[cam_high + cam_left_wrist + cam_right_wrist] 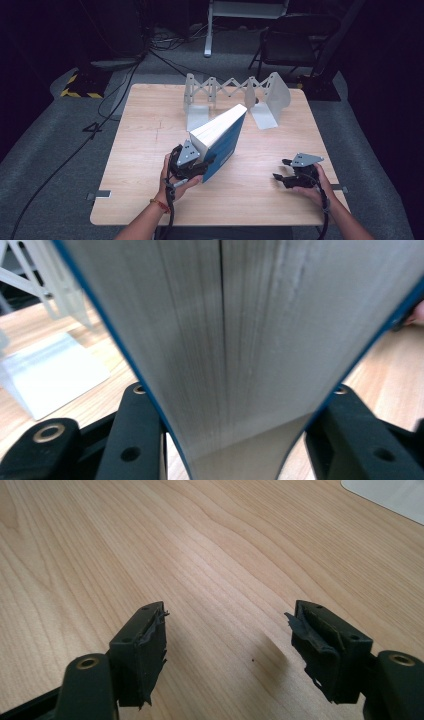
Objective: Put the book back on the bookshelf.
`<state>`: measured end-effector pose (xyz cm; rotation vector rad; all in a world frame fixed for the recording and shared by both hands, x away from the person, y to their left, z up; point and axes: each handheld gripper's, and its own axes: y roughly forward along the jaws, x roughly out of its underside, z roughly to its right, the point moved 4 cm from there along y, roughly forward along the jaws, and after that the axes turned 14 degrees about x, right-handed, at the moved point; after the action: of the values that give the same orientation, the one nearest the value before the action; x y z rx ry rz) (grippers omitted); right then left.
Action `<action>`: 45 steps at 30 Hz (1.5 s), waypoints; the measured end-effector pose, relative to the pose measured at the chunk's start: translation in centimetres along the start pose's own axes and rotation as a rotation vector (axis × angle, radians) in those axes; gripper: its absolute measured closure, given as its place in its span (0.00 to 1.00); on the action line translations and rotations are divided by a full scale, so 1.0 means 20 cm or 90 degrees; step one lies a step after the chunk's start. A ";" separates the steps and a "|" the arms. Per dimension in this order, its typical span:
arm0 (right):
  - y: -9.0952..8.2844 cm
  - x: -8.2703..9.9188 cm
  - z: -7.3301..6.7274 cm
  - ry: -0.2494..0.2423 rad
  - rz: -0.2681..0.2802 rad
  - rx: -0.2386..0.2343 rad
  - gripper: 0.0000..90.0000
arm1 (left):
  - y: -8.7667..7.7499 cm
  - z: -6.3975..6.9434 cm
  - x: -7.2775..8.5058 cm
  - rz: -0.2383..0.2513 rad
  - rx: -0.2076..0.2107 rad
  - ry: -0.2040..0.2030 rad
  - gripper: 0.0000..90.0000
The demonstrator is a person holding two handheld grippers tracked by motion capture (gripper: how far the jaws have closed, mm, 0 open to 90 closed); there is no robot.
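One thick blue-covered book (220, 140) is sitting clamped between the left gripper (192, 161)'s jaws, tilting up above the wooden table (150, 150) before the expanding bookend rack (235, 95), while the right gripper (286, 171) is hovering gaping, empty.

Overhead light brightens the tabletop (150, 130) against dark surroundings, while the book's (240, 340) page edges blur close up.

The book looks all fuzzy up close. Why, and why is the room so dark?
Left gripper view: the book sits very near the lens, so its pages smear. High view: light falls on the table while the floor around it goes dark. Right gripper view: sharp wood grain, with a soft shadow under the right gripper.
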<state>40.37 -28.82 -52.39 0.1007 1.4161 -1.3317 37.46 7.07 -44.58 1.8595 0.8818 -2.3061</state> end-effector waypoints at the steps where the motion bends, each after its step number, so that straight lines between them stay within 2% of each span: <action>1: 0.00 0.00 0.01 -0.001 -0.001 0.003 0.34 | 0.00 0.01 0.00 0.001 0.003 0.002 0.65; 4: 0.00 0.00 0.02 0.004 0.005 0.001 0.34 | 0.02 0.02 -0.02 0.010 0.020 0.002 0.66; 8: -0.03 -0.01 0.03 0.014 0.033 -0.022 0.33 | 0.05 0.06 -0.03 0.021 0.040 0.009 0.66; 11: -0.03 -0.01 0.05 0.015 0.037 -0.016 0.33 | 0.07 0.08 -0.04 0.036 0.070 -0.002 0.66; 13: -0.03 0.00 0.06 0.013 0.032 -0.010 0.33 | 0.09 0.10 -0.06 0.041 0.081 0.001 0.66; 16: -0.03 0.00 0.07 0.017 0.039 -0.010 0.33 | 0.12 0.13 -0.08 0.041 0.100 0.022 0.66; 17: -0.04 0.00 0.07 0.020 0.042 -0.011 0.33 | 0.14 0.14 -0.08 0.046 0.120 0.024 0.66; 19: -0.04 0.00 0.07 0.018 0.041 -0.009 0.33 | 0.15 0.15 -0.09 0.047 0.131 0.030 0.66; 24: -0.06 -0.03 0.06 0.017 0.053 -0.013 0.33 | 0.18 0.16 -0.13 0.071 0.162 0.012 0.66; 28: -0.07 -0.04 0.05 0.018 0.060 -0.015 0.33 | 0.21 0.19 -0.14 0.080 0.187 0.017 0.66; 32: -0.09 -0.07 0.05 0.019 0.087 -0.030 0.33 | 0.18 0.21 -0.13 0.084 0.223 0.012 0.66; 38: -0.09 -0.21 -0.03 -0.027 0.117 -0.053 0.33 | 0.11 0.20 -0.10 0.055 0.223 0.028 0.66; 39: -0.08 -0.22 -0.04 -0.031 0.120 -0.060 0.33 | 0.10 0.19 -0.09 0.051 0.224 0.026 0.66; 45: -0.07 -0.29 -0.13 -0.055 0.135 -0.102 0.33 | 0.06 0.16 -0.05 0.018 0.220 0.048 0.65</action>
<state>39.96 -24.08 -48.08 0.0834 1.3930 -1.0345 35.43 4.22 -43.75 2.0800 0.4801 -2.5152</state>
